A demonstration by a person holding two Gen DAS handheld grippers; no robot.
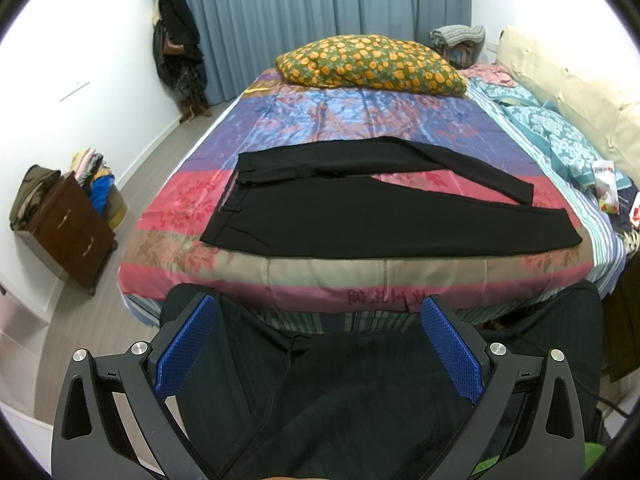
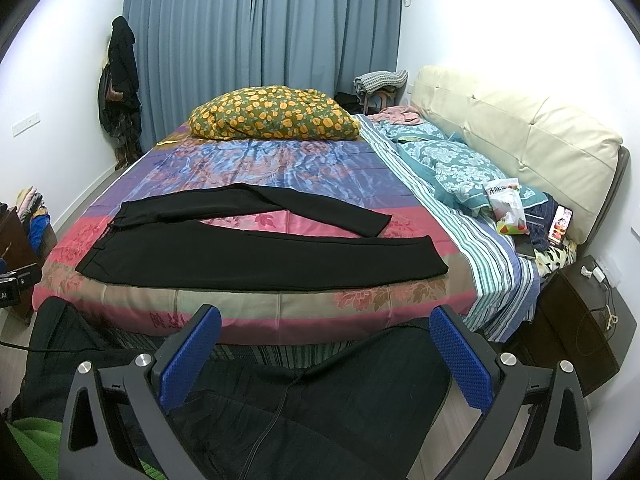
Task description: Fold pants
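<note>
Black pants (image 1: 360, 216) flat on bed (image 1: 320, 272), legs splayed rightward. My left hand-held gripper (image 1: 320, 344) and right hand-held gripper (image 2: 326, 356): both spread, empty, short of bed edge.

The left gripper (image 1: 318, 344) is held low, level and pointing forward, its jaws spread wide with nothing between them. Its blue textured pads (image 1: 186, 346) face each other across the gap. The right gripper (image 2: 326, 354) is in much the same pose, jaws equally wide and empty, with its blue pads (image 2: 460, 360) angled outward. Below both grippers, the person's dark-clothed legs (image 1: 340, 400) fill the lower part of each wrist view.
</note>
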